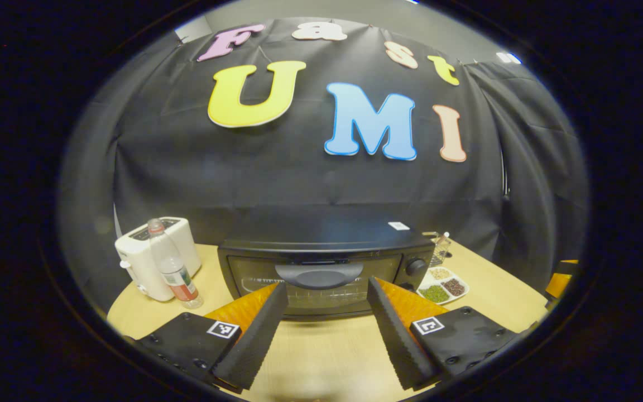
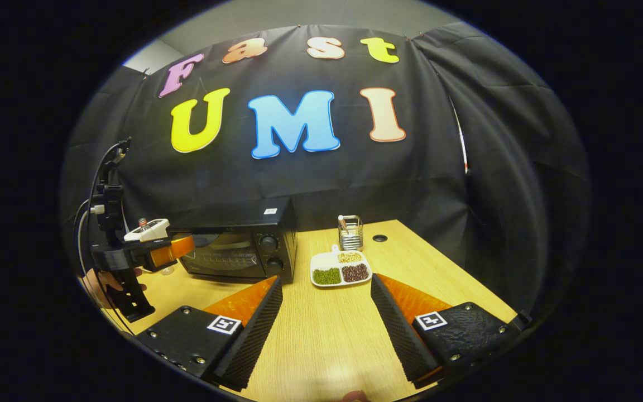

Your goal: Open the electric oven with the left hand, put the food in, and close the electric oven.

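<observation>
Oven (image 1: pixel 321 268) door faces left gripper (image 1: pixel 327 296), long axis crosswise on table (image 1: pixel 321 346)

Staged recording booth, set up as a small kitchen corner.

Black cloth wall (image 2: pixel 310 178) hung behind a pale wooden worktop (image 2: pixel 321 329); on it a black electric oven (image 1: pixel 321 268), a white toaster (image 1: pixel 157 251), a plastic bottle (image 1: pixel 172 265), a divided dish of beans (image 2: pixel 339 270) and a small wire holder (image 2: pixel 350 231). Bare grey room wall (image 2: pixel 277 19) above the cloth, a cabled hand-held gripper (image 2: pixel 176 252) at the oven.
</observation>
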`<state>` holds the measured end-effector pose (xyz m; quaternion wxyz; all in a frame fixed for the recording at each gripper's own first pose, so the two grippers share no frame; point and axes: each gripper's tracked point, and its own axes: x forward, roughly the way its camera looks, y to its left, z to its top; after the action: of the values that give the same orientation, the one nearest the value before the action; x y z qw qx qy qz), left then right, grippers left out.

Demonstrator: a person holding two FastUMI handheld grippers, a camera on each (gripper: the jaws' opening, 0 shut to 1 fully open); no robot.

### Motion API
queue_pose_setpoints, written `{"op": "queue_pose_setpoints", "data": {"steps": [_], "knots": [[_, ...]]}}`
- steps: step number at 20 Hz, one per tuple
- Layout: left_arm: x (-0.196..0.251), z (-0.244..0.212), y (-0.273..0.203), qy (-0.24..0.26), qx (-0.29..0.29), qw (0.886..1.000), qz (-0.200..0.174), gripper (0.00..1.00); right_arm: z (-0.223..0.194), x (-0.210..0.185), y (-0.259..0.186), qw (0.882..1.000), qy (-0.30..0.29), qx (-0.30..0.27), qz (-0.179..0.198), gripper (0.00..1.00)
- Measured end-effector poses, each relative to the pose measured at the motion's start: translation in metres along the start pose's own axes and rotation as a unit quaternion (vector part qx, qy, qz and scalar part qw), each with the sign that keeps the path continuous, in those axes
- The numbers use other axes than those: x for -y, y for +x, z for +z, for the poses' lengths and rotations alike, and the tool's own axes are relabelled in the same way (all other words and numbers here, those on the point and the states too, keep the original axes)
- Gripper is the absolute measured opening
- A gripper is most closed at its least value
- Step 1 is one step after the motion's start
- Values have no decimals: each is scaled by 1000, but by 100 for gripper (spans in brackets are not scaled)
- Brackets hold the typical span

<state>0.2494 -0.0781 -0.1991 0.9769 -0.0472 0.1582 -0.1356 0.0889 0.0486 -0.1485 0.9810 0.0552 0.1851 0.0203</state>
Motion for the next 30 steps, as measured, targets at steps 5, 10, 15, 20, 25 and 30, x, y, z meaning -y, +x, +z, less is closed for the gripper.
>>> {"op": "queue_pose_setpoints", "data": {"steps": [5,10,15,20,25,30], "knots": [[23,41,-84,-1,61,998,27,92,34,15,-31,998,-37,44,29,98],[60,69,-170,10,109,993,46,100,64,38,-71,992,-73,96,47,98],[88,93,-228,18,140,988,61,100,82,52,-105,988,-67,125,56,97],[82,98,-269,27,152,986,70,100,93,59,-107,988,-36,145,41,98],[54,100,-284,32,156,983,89,100,103,53,-110,987,-25,157,30,98],[30,106,-298,33,168,980,101,100,116,33,-110,984,-18,172,36,98]]}}
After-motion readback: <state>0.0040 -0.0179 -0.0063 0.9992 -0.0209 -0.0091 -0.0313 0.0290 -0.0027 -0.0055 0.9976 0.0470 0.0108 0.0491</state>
